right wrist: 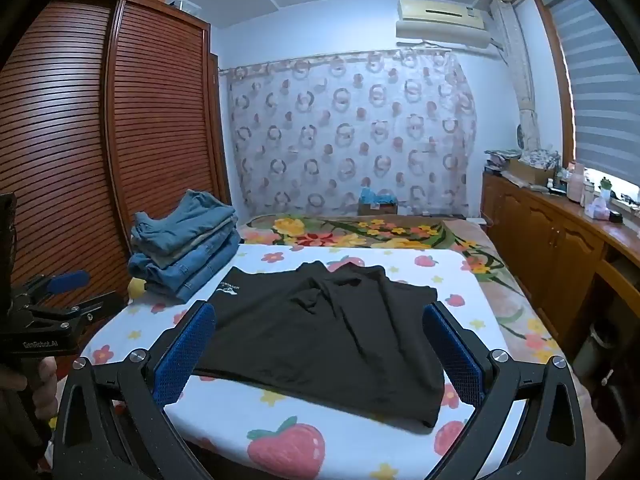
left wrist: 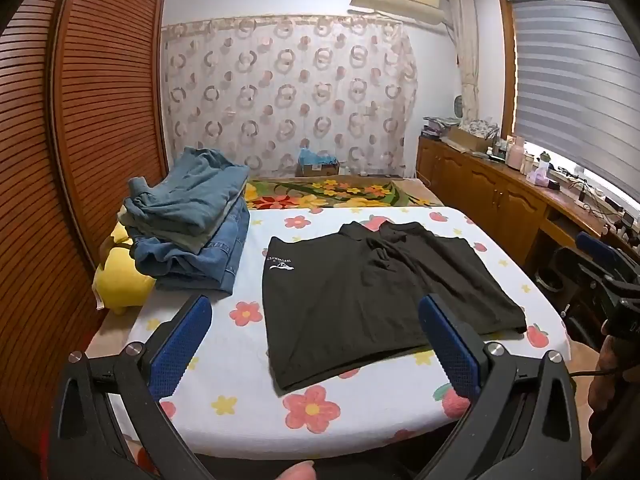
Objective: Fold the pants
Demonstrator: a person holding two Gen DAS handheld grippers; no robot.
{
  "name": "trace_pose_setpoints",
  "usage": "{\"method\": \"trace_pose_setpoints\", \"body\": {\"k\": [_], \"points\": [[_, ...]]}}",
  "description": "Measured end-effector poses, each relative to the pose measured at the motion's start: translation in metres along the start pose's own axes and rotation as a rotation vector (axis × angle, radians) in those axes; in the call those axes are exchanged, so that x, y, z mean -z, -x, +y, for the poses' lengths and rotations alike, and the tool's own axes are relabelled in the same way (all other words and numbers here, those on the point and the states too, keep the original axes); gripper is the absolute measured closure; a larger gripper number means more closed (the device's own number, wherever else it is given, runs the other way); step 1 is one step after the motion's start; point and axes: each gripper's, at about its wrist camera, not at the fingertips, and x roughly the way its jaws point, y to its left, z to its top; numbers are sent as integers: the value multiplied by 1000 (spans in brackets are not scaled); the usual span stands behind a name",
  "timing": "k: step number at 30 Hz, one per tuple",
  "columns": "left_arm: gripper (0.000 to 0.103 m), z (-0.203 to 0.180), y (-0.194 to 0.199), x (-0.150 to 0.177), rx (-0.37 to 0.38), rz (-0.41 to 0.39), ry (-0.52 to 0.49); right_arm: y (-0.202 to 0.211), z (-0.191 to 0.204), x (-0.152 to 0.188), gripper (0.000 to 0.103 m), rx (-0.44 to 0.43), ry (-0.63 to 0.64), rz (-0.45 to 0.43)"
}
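— Black pants lie flat on the flowered sheet; what's beside them?

— Folded denim stack at their left, apart. My left gripper and right gripper hover wide open, empty.

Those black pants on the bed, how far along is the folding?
Done: a stack of folded jeans sits at the bed's left side. In hand: nothing; the left gripper and right gripper are both open, hovering over the near edge. Left: the black pants lie spread out and wrinkled on the flowered sheet, seemingly unfolded, so their folding looks not yet begun.
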Motion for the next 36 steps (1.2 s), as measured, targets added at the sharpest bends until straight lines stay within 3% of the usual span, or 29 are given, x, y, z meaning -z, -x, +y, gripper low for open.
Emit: {"method": "trace_pose_setpoints", "body": {"k": [36], "points": [[0,4,17,-9,-17,-9,-24,-2,-1,1,0,-21,-29,1]]}}
